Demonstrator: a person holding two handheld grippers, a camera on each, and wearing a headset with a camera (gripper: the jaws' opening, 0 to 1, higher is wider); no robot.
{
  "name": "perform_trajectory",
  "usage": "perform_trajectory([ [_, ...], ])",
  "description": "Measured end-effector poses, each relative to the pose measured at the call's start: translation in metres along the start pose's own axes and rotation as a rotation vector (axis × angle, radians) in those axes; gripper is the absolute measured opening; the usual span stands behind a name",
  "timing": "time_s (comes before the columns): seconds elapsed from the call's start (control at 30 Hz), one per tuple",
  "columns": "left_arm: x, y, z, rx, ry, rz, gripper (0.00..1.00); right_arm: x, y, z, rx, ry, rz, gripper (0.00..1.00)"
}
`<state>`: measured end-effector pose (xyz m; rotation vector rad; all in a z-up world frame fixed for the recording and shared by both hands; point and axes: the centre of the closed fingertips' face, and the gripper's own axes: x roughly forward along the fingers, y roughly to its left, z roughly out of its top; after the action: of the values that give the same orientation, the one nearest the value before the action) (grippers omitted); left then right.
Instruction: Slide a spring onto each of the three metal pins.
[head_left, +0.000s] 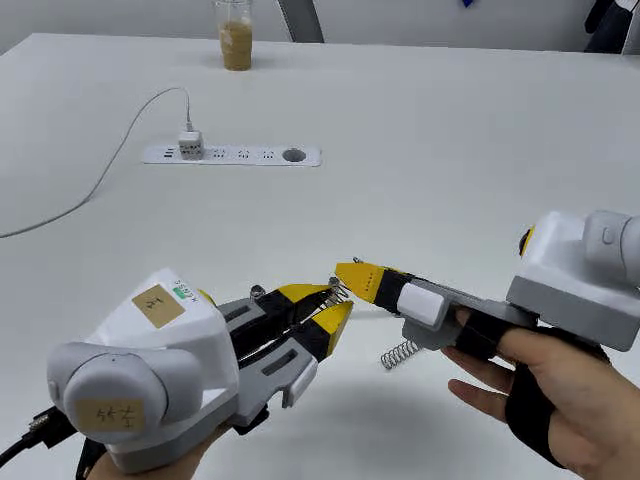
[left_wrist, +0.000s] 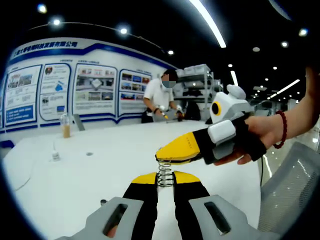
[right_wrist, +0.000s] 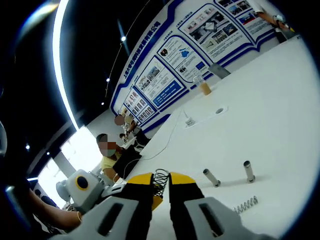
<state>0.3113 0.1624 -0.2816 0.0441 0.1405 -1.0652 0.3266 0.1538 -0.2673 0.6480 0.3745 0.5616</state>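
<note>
Two metal pins (right_wrist: 211, 177): stood upright on the surface (head_left: 450, 150), ahead and right of my right gripper (right_wrist: 161, 179).
Held spring (left_wrist: 163, 170): clenched in left gripper (left_wrist: 165, 178) jaws, long axis along them.
Right jaws: met its far end; grip I could not tell.
Spare spring (right_wrist: 246, 204): lay beside the pins.

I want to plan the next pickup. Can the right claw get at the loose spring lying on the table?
Probably yes, once freed: the loose spring lies bare on the table close beside the right claw, whose tips meet the held spring in the left claw.
</note>
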Motion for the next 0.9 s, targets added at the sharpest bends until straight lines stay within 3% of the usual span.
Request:
perform_trajectory([
  [0.3, 0.001, 0.001, -0.011, -0.006, 0.067, -0.001, 0.11, 0.003, 0.002, -0.007, -0.048, 0.028, 0.002, 0.11],
  [0.4, 0.002, 0.0, -0.021, -0.018, 0.121, -0.004, 0.12, 0.004, -0.001, -0.012, -0.087, 0.061, -0.01, 0.11],
  [0.57, 0.0, -0.003, -0.03, -0.008, 0.157, -0.01, 0.16, 0.005, -0.005, -0.011, -0.112, 0.068, -0.022, 0.11],
  [0.9, -0.004, -0.003, -0.045, -0.001, 0.218, -0.007, 0.29, 0.018, -0.014, 0.0, -0.291, 0.085, -0.068, 0.11],
])
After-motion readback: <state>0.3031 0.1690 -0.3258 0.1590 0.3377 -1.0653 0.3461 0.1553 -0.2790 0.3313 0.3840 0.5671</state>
